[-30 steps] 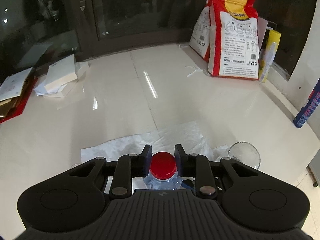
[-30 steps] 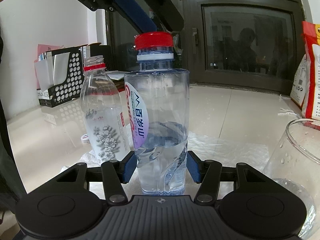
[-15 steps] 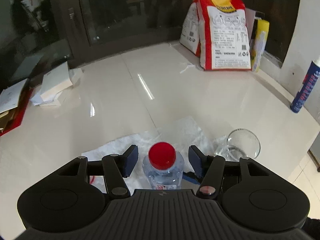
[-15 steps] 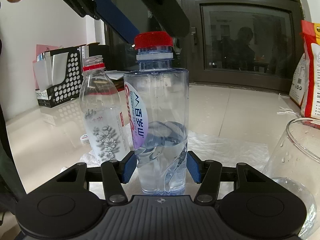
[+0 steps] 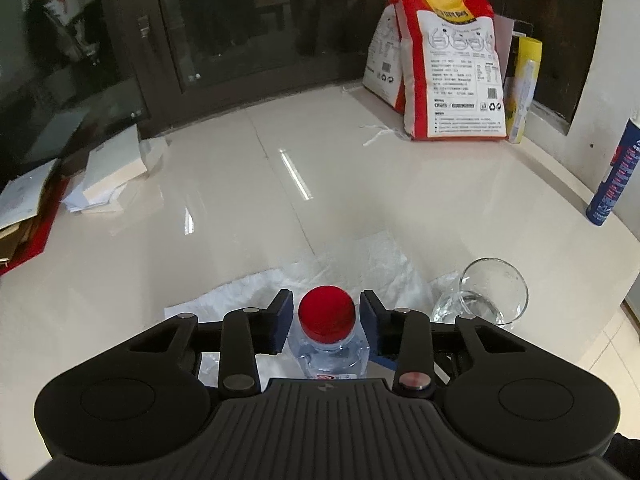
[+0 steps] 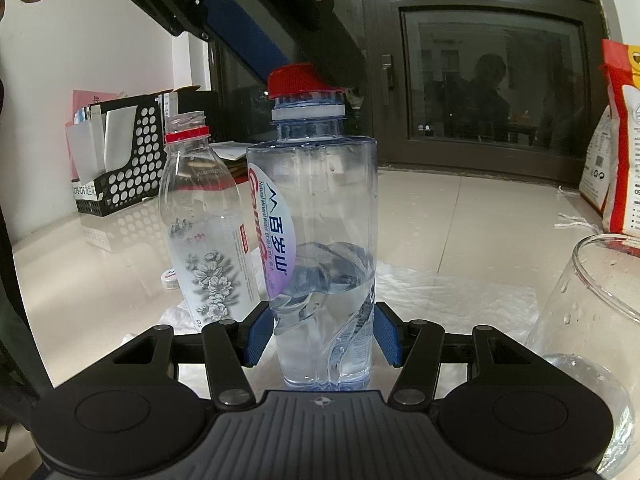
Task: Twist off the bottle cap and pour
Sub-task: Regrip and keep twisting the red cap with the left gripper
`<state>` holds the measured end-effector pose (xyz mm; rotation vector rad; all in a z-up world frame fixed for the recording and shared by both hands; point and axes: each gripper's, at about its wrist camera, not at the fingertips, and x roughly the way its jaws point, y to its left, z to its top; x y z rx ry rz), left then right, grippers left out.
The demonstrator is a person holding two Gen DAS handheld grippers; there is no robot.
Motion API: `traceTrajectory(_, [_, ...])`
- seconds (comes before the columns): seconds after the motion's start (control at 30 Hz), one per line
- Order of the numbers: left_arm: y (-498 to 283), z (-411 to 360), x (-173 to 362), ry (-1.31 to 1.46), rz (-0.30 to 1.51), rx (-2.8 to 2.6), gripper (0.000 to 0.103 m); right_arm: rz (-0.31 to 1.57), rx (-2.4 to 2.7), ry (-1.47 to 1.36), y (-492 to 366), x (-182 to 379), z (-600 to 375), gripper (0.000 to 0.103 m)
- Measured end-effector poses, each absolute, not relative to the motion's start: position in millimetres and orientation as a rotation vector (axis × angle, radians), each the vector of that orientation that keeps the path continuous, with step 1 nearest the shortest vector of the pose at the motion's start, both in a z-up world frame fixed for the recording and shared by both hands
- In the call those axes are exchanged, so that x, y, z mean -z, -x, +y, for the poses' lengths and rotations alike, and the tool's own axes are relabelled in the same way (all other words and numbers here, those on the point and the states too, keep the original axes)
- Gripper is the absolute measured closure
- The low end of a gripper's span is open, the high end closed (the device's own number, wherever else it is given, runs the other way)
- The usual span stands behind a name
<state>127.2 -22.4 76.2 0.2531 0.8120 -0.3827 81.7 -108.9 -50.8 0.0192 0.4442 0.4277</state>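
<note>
Hidden: left gripper [image 5: 323, 322] covers most of the mineral water bottle [image 6: 326, 240], base unseen
Cap: red ribbed cap [image 5: 327, 313] between narrow, untouching pads, tilted atop neck
Right gripper [image 6: 322, 334]: blue pads clamping bottle's lower body
Glass: clear tumbler [image 5: 493, 297] right, cropped

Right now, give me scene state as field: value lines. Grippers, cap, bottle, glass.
left gripper: straddles the red cap from above, small gaps either side, not clamped
cap: tilted on the neck, threads showing below it
right gripper: shut on the water bottle low on its body
bottle: upright, partly filled
glass: to the bottle's right, a little water inside
second bottle: uncapped, behind left
</note>
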Motion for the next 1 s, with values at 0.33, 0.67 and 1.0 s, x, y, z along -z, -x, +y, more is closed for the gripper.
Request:
traceTrajectory(0.33, [-127.5, -23.5, -68.0, -0.256, 0.807, 0.378, 0.069, 0.442, -0.428, -0.018, -79.5, 51.7, -110.9, 0.045])
traceTrajectory(0.67, [-125.5, -25.3, -75.8, -0.2, 0.813, 0.334, 0.069, 0.442, -0.432, -0.02, -76.7, 52.5, -114.3, 0.045])
traceTrajectory(1.0, [-122.8, -29.8, -92.0, -0.217, 0.788, 0.34, 0.069, 0.443, -0.437, -0.022, -77.2, 52.4, -116.9, 0.045])
